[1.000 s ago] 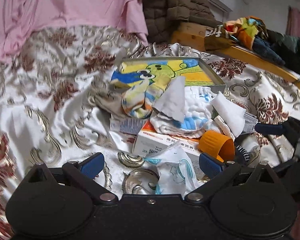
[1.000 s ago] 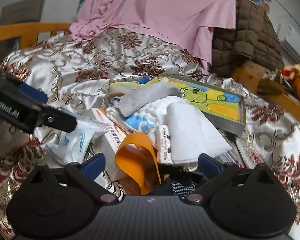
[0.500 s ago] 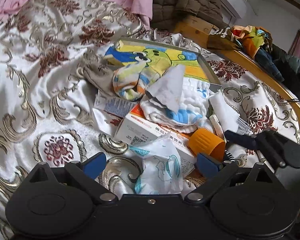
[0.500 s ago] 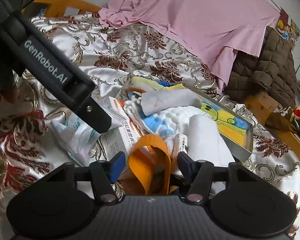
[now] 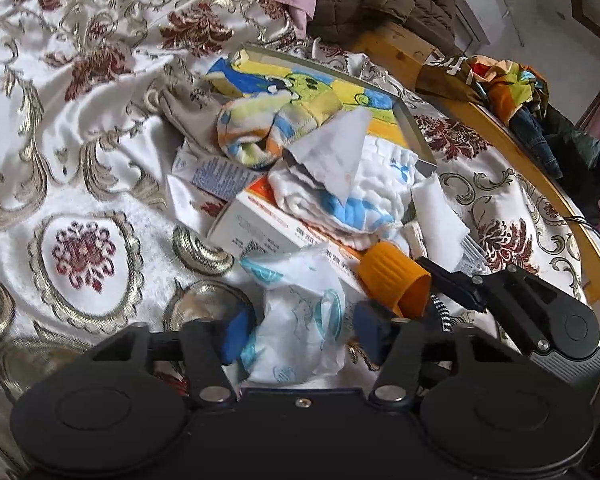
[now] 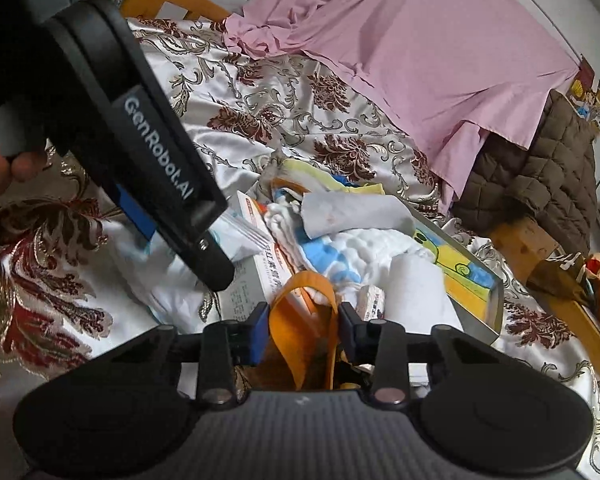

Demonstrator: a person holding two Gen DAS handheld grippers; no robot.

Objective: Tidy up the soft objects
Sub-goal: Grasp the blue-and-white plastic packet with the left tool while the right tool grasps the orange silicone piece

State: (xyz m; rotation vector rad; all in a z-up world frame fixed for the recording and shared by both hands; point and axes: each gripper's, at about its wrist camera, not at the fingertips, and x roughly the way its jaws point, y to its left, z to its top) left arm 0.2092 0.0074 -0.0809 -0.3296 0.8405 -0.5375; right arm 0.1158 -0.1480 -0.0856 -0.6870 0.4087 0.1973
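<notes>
A heap of soft things lies on the bed: a white and blue quilted cloth (image 5: 364,196), a striped towel (image 5: 268,128), a grey cloth (image 5: 332,148) and a white folded cloth (image 5: 436,212). My left gripper (image 5: 300,332) has its pads closed in on a white plastic-wrapped packet (image 5: 300,328). My right gripper (image 6: 302,328) is shut on an orange knit cuff (image 6: 304,316), which also shows in the left wrist view (image 5: 396,280).
A white carton (image 5: 260,232) lies under the heap. A cartoon-printed tray (image 5: 408,128) sits behind it. A pink sheet (image 6: 420,40) and a brown quilted cushion (image 6: 540,168) lie at the back. A wooden bed rail (image 5: 532,168) with piled clothes runs along the right.
Both grippers have closed: the left onto the white packet, the right onto the orange cuff. Both have moved forward and lower toward the heap.
</notes>
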